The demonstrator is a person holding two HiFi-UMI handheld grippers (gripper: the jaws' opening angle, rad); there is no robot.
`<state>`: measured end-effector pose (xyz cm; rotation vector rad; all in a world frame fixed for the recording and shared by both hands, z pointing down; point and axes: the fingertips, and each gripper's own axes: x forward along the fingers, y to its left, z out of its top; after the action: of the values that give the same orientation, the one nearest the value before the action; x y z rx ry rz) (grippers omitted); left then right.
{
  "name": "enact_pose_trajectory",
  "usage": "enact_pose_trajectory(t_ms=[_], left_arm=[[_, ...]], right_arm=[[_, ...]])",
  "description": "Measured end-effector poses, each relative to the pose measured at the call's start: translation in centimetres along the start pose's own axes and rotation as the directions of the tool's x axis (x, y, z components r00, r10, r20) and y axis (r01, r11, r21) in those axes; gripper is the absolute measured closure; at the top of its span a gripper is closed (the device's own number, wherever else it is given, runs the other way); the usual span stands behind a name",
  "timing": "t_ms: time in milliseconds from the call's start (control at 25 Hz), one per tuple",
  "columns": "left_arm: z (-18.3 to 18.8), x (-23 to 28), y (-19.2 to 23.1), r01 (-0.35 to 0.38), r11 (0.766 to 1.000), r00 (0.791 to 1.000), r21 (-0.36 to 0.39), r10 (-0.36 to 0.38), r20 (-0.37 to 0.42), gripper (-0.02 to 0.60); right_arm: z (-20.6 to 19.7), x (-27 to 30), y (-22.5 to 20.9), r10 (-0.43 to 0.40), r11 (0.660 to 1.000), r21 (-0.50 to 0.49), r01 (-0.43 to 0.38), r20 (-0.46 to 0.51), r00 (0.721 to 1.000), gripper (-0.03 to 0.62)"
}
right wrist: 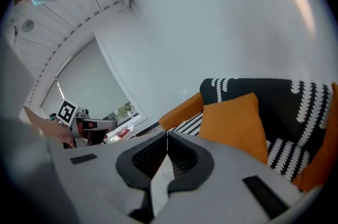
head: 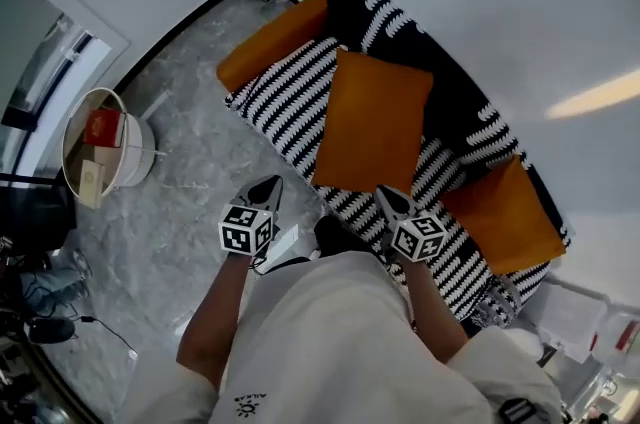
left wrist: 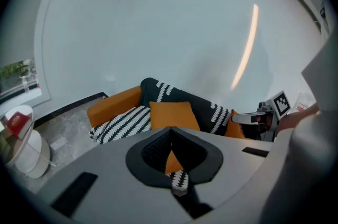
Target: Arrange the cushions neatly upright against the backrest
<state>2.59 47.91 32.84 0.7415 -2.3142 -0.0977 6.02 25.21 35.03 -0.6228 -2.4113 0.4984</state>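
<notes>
One red box (head: pixel 103 127) lies in a tub (head: pixel 141 155) near the sofa (head: pixel 282 104).

Marble floor (head: pixel 185 202) lies open left of the sofa (head: pixel 285 102), as far as the round side table (head: pixel 140 157). The seat is bare left of the middle cushion (head: pixel 372 122); a narrower striped gap separates it from the right cushion (head: pixel 505 212).

A black-and-white striped sofa (head: pixel 285 107) stands on the grey marble floor (head: pixel 180 212), with a round white side table (head: pixel 140 152) on the floor off one end. One orange cushion (head: pixel 372 122) sits mid-seat, leaning on the backrest (head: pixel 450 102). A second orange cushion (head: pixel 505 212) lies at the seat's other end.
</notes>
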Motion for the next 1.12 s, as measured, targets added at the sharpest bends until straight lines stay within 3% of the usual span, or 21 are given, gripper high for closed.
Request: enact_pose_trajectory(t_ms=[240, 480, 560, 680, 800, 920, 1040, 1120], left_arm=[[6.3, 5.3, 1.6, 0.022, 0.999, 1.0, 0.028, -0.023, 0.018, 0.563], [10.9, 9.1, 2.8, 0.082, 0.995, 0.996, 0.062, -0.083, 0.021, 0.563], [11.7, 10.6, 3.2, 0.148, 0.984, 0.989, 0.095, -0.148, -0.014, 0.563], [12.2, 13.8, 3.6, 0.281, 0.948, 0.958, 0.15, -0.267, -0.106, 0.563], [13.5, 17.1, 4.6, 0.364, 0.912, 0.925, 0.187, -0.331, -0.185, 0.563], [15.3, 20.5, 5.1, 0.46, 0.858, 0.877, 0.228, -0.4, -0.265, 0.563], [16.3, 23.6, 5.5, 0.556, 0.79, 0.815, 0.256, -0.46, -0.351, 0.563], [16.5, 25.4, 5.6, 0.615, 0.743, 0.768, 0.265, -0.489, -0.412, 0.563]], right_arm=[[6.1, 5.1, -3.3, 0.014, 0.999, -0.037, -0.013, 0.019, 1.0, 0.569], [10.1, 7.5, -4.3, -0.024, 1.0, -0.017, 0.025, 0.07, 0.997, 0.571], [9.3, 7.6, -4.6, -0.092, 0.995, 0.033, 0.089, 0.081, 0.992, 0.57], [6.6, 7.3, -5.2, -0.237, 0.963, 0.15, 0.223, 0.087, 0.968, 0.569], [5.0, 8.0, -6.7, -0.348, 0.907, 0.279, 0.315, 0.077, 0.934, 0.569], [4.4, 8.1, -8.0, -0.469, 0.821, 0.409, 0.399, 0.083, 0.879, 0.569], [3.8, 8.3, -8.8, -0.585, 0.715, 0.532, 0.454, 0.101, 0.804, 0.569], [3.2, 8.0, -8.8, -0.666, 0.628, 0.621, 0.468, 0.119, 0.736, 0.569]])
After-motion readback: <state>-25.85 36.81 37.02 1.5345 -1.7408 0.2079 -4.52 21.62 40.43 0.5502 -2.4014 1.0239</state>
